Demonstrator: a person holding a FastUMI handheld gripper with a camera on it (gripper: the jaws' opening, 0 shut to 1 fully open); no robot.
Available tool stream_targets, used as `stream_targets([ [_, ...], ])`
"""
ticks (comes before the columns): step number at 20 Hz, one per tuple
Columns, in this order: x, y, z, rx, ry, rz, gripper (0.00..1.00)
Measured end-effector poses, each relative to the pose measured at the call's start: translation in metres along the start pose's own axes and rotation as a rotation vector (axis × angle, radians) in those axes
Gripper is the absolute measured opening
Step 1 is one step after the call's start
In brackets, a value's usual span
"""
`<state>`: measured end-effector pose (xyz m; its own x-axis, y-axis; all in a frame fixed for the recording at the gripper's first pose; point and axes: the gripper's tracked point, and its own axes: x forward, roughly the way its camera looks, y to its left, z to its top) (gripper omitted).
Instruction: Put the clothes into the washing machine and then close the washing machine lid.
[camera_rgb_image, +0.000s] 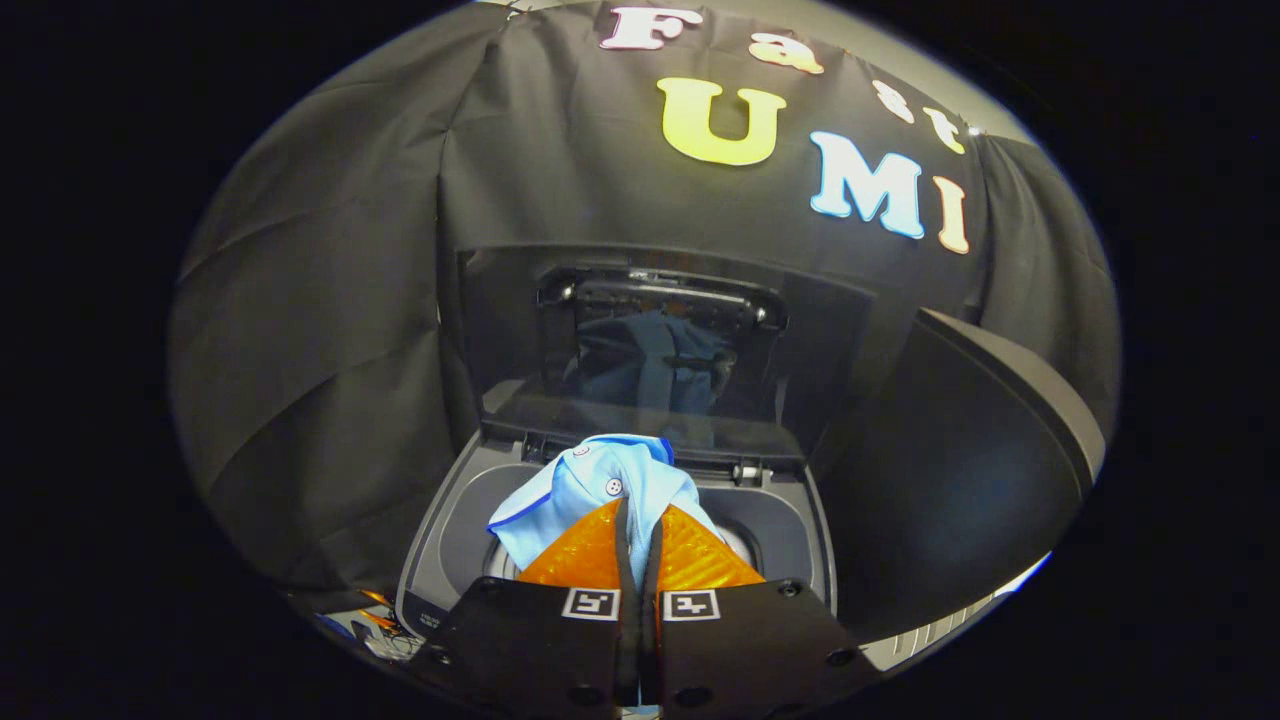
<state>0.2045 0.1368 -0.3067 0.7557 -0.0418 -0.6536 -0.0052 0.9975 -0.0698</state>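
the gripper (640, 515) hangs over the open top of the washing machine (450, 530), and its two fingers are pressed close together with a fold of the light blue shirt (600, 480) pinched in the narrow slit between them, so the claw is clenched on the cloth. the shirt bunches up just ahead of the fingertips and spreads to the left and right of them; a darker blue trim runs along its collar at the far edge and along the hem on the left, and a small white button shows near the middle of the bunch. the garment sits above the round opening of the tub (765, 525), whose grey rim curves out to the left and right behind the fingers; whether the cloth's lower part touches the tub's inside cannot be told, as the fingers cover it. the lid (660, 340) of the machine stands raised at the far side, upright behind the opening, and its dark glossy panel gives a dim reflection of the blue cloth. to the right of the machine a large dark curved object (960, 470) stands close beside it. black cloth hangs behind everything as the booth's wall.
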Motion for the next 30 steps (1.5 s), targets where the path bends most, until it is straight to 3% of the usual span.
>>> stream_targets([
  [2,0.001,-0.003,-0.003,-0.016,0.007,0.003,0.1],
  [9,-0.01,-0.002,0.012,0.017,-0.034,0.022,0.97],
  [14,-0.03,-0.026,0.056,0.015,-0.157,-0.075,0.98],
  [19,-0.035,-0.031,0.107,0.011,-0.293,-0.116,0.98],
  [30,0.021,-0.049,0.184,0.047,-0.351,-0.158,0.98],
])
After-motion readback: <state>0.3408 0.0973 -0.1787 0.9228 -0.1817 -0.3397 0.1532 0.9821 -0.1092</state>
